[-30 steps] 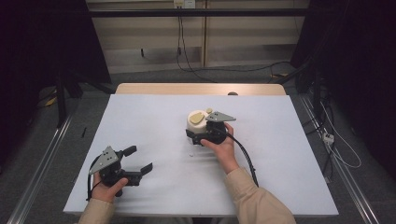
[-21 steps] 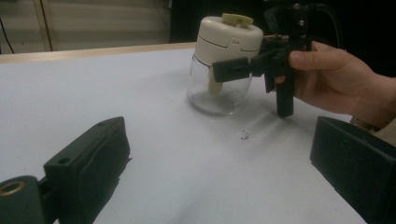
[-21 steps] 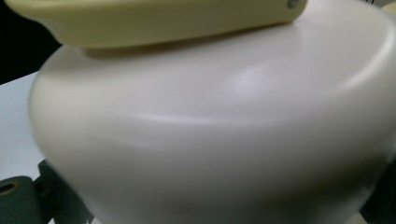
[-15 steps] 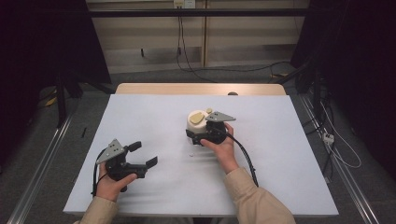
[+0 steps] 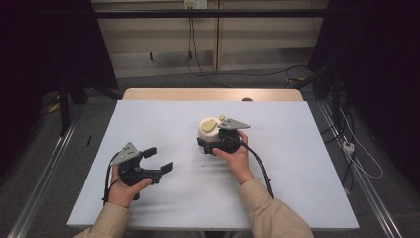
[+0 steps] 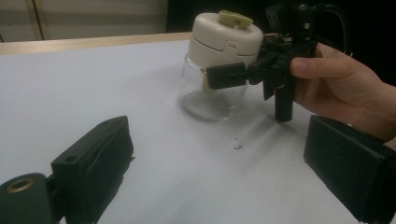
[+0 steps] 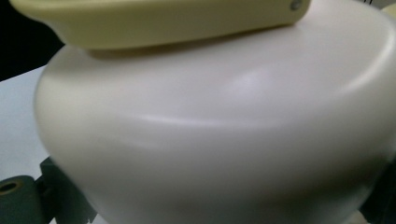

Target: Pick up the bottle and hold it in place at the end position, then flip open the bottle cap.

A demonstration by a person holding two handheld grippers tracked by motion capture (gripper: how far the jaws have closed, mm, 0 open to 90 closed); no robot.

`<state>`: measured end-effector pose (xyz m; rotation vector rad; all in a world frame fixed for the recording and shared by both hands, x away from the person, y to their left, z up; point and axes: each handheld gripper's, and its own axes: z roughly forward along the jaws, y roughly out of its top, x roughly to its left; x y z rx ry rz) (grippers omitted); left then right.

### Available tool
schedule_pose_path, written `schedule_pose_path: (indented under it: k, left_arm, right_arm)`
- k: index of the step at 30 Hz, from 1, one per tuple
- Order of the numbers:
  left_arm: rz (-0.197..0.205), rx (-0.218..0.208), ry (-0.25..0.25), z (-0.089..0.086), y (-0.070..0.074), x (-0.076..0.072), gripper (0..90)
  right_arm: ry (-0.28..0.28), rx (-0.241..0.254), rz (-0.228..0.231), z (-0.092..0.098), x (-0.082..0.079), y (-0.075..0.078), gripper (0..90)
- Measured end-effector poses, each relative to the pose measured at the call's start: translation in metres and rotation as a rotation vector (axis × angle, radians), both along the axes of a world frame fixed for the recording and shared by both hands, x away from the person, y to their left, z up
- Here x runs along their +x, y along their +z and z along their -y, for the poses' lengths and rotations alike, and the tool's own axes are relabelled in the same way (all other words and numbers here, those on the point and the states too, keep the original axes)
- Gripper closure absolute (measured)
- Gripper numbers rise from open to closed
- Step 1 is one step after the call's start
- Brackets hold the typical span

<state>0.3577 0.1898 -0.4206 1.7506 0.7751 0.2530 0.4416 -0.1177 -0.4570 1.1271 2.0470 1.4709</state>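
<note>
A glass jar [image 5: 209,131] with a cream lid and a pale yellow flip tab stands upright near the middle of the white table [image 5: 297,168]. My right gripper [image 5: 207,144] is shut on the jar just under the lid, with one black jaw crossing the glass in the left gripper view. In the right gripper view the cream lid [image 7: 210,140] and yellow tab [image 7: 163,18] are very close. My left gripper [image 5: 158,159] is open and holds nothing, at the table's front left. Its jaws face the jar [image 6: 219,60] from a short distance.
A small white crumb [image 6: 239,142] lies on the table in front of the jar. A wooden strip [image 5: 213,94] runs along the table's far edge with a small dark object [image 5: 246,99] on it. Cables trail on the floor behind and to the right.
My left gripper has moved forward and to the right, toward the jar, still open. The right gripper and the jar have stayed in place.
</note>
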Motion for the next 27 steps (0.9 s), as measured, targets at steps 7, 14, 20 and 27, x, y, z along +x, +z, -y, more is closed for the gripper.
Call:
schedule_pose_path:
  k: [7, 14, 20, 27]
  left_arm:
    - [-0.013, -0.004, -0.003, 0.006, 0.002, 0.005, 9.4]
    - [-0.023, -0.005, 0.001, 0.014, 0.006, 0.014, 14.6]
    - [-0.029, -0.004, -0.001, 0.021, 0.008, 0.021, 17.2]
    - [-0.026, 0.008, -0.004, 0.027, 0.011, 0.025, 18.6]
  right_arm:
    - [0.001, -0.002, 0.002, 0.0, 0.001, 0.0, 3.4]
    - [0.001, -0.01, 0.002, 0.0, -0.001, 0.001, 3.6]
    - [0.002, -0.009, 0.002, 0.0, 0.0, 0.001, 3.5]
    - [0.01, -0.017, 0.008, 0.0, 0.0, 0.001, 3.9]
